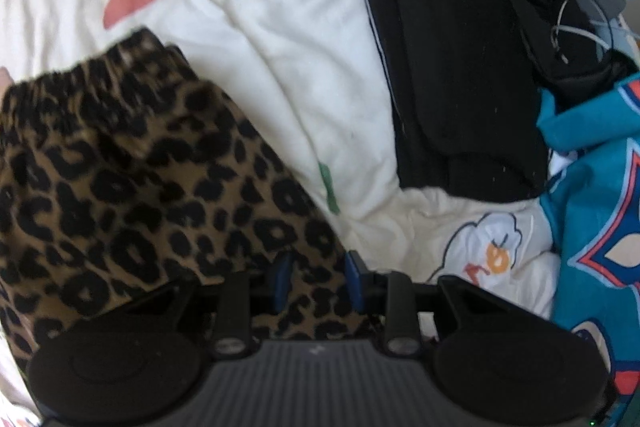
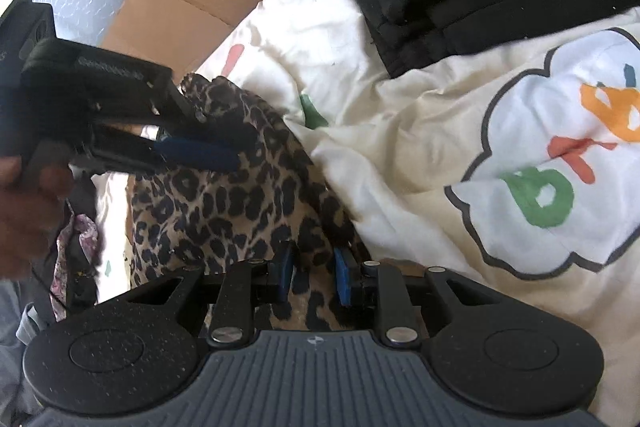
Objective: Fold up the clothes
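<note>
Leopard-print fabric was the piece you had in hand, and it was not yet folded flat. The leopard-print garment (image 1: 132,163) lay bunched on the cream printed duvet (image 1: 280,39), its gathered waistband raised on the side away from the black folded stack (image 1: 460,87). Your left gripper (image 1: 318,281) had the cloth running up between its blue pads, which stood a little apart around a thick bunch of it; it looked like a grip, though whether the pads truly pressed on it you could not tell from that view. Your right gripper (image 2: 314,277) sat over another part of the same garment, jaws likewise narrowly apart with cloth between them, and again the pinch could not be confirmed. In the right wrist view the left gripper reached in from the side of the garment away from the stack, with your hand (image 2: 24,195) behind it. Beyond the garment, the black folded stack rested neatly on the duvet, so that part of the job seemed done. A teal printed garment (image 1: 592,195) lay loose just beside the stack, apparently still to be folded.
</note>
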Demonstrator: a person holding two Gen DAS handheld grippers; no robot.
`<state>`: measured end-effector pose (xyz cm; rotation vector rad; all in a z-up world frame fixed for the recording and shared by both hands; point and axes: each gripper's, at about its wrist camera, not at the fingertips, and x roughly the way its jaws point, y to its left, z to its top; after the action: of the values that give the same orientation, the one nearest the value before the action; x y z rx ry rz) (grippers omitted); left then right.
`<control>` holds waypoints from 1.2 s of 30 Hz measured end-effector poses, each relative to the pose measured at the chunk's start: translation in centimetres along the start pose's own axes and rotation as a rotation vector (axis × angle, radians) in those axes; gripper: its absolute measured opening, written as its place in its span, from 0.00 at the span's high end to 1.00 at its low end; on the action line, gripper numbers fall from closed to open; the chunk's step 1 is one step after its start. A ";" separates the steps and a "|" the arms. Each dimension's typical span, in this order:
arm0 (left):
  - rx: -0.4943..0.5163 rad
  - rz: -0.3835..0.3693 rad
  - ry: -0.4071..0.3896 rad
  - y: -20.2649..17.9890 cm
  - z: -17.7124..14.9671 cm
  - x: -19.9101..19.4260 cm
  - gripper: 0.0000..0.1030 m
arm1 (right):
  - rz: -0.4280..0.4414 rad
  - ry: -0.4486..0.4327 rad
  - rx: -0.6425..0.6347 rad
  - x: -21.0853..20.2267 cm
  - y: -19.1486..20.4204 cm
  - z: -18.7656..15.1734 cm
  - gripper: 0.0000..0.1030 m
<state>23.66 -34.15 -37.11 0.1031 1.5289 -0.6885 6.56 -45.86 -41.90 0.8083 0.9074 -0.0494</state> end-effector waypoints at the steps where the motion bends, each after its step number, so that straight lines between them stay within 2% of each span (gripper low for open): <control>1: 0.001 0.002 0.005 -0.3 -0.2 0.2 0.69 | -0.004 -0.004 -0.015 -0.2 0.3 0.0 0.77; 3: 0.004 0.005 0.015 -0.9 -0.4 0.4 0.65 | -0.022 -0.014 -0.056 -0.5 1.0 0.0 0.82; 4: -0.002 0.003 0.021 -1.1 -0.4 0.6 0.59 | -0.034 -0.018 -0.082 -0.6 1.4 -0.1 0.83; 6: -0.021 0.009 0.029 -1.2 -0.5 1.0 0.57 | -0.057 -0.021 -0.146 -0.8 2.4 -0.3 0.87; 8: -0.024 0.029 0.040 -1.5 -0.6 1.5 0.58 | -0.058 -0.022 -0.184 -0.9 3.3 -0.2 0.87; 11: -0.016 0.059 0.072 -1.9 -0.9 2.5 0.61 | -0.045 -0.032 -0.214 -1.2 4.0 -0.2 0.87; 12: -0.015 0.071 0.076 -1.9 -1.0 2.6 0.65 | -0.037 -0.036 -0.217 -1.3 4.1 -0.2 0.87; 15: -0.023 0.112 0.071 -1.8 -1.1 2.9 0.86 | -0.042 -0.034 -0.224 -1.5 4.1 -0.3 0.88; 19: -0.035 0.097 0.062 -1.2 -1.1 2.6 0.95 | -0.078 -0.016 -0.220 -1.5 3.5 -0.6 0.86; 23: -0.030 0.074 0.053 -0.9 -0.9 2.1 0.98 | -0.107 0.020 -0.211 -1.4 2.4 -1.1 0.85; 25: -0.038 0.061 0.048 -0.8 -0.8 1.7 0.99 | -0.109 0.021 -0.208 -1.6 2.2 -1.4 0.88; 27: -0.043 0.048 0.041 -0.8 -0.7 1.5 0.99 | -0.107 0.013 -0.204 -2.1 2.2 -1.6 1.00; 36: -0.029 0.008 0.027 -1.5 -0.6 1.3 1.00 | -0.135 -0.014 -0.160 -4.0 2.1 -1.7 1.00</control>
<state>22.27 -35.49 -37.88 0.0967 1.5633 -0.6606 3.63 -44.47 -38.37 0.5969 0.9398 -0.0990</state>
